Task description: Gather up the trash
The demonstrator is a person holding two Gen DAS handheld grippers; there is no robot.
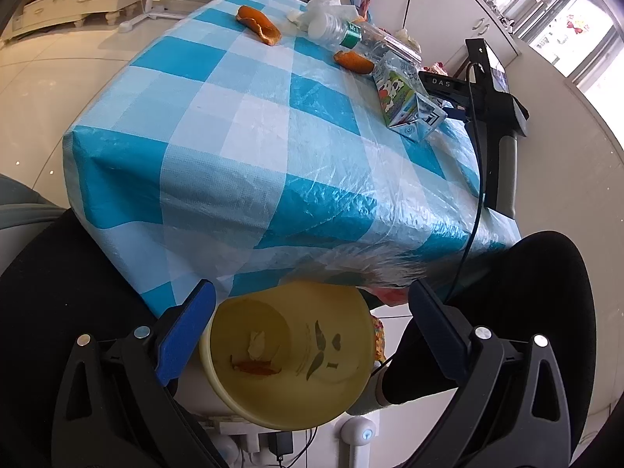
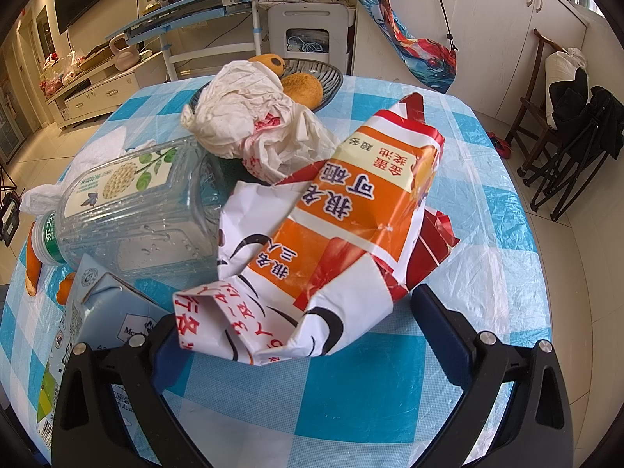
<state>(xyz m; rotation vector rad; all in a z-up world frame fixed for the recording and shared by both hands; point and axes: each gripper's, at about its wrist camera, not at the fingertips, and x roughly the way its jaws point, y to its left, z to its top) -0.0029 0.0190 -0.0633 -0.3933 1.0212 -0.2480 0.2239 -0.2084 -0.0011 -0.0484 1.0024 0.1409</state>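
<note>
Checked tablecloth (image 1: 249, 124) overhangs yellow bin (image 1: 284, 355); left tongs (image 1: 312, 335) and right tongs (image 2: 308, 335) gape, empty.

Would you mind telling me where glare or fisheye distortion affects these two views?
Left wrist view: the window at upper right is blown out, and the tablecloth bulges, with sheen on its plastic cover. Right wrist view: glare streaks the snack wrapper and the tablecloth's right side; the dark lens rim cuts the corners.
</note>
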